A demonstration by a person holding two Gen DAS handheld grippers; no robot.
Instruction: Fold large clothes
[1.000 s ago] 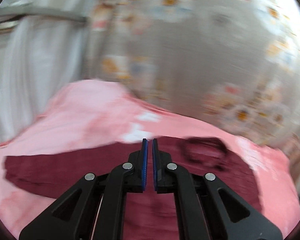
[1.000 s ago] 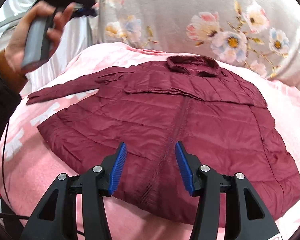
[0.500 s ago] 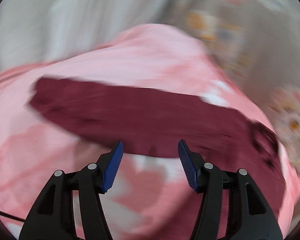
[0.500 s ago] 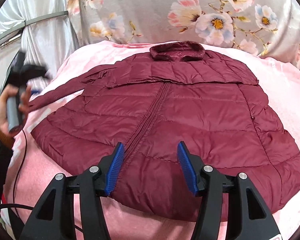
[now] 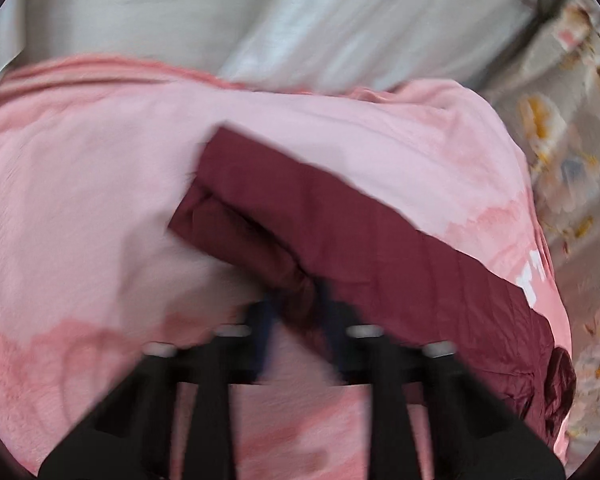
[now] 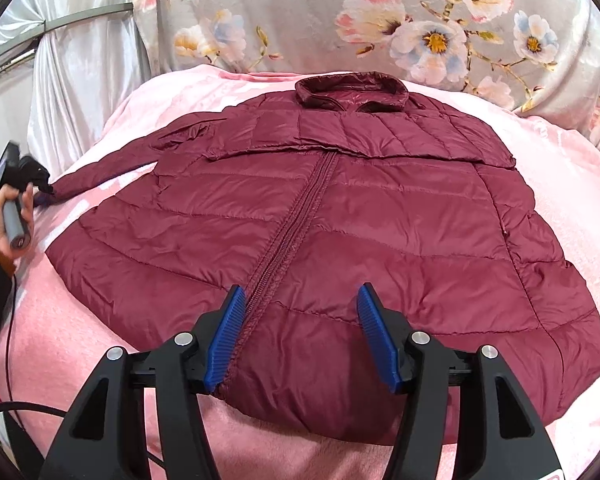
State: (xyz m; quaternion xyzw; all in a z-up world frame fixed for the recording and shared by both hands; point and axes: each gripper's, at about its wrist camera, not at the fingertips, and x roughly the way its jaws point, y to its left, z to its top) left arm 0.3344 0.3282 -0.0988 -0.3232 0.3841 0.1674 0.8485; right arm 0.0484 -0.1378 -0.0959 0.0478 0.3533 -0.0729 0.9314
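Observation:
A maroon quilted jacket lies flat and zipped on a pink blanket, collar at the far end. Its left sleeve stretches out to the left. My left gripper is at the sleeve's cuff end; the blurred sleeve fabric lies between its fingers, and whether they are closed on it is unclear. It also shows in the right wrist view at the cuff. My right gripper is open and empty above the jacket's hem by the zipper.
A grey floral cloth hangs behind the blanket. Silvery white drapery and a metal rail stand at the left. A black cable runs along the near left edge.
My left gripper has come down from the air to the sleeve's cuff end, opening on the way. My right gripper has stayed open and shifted slightly over the hem.

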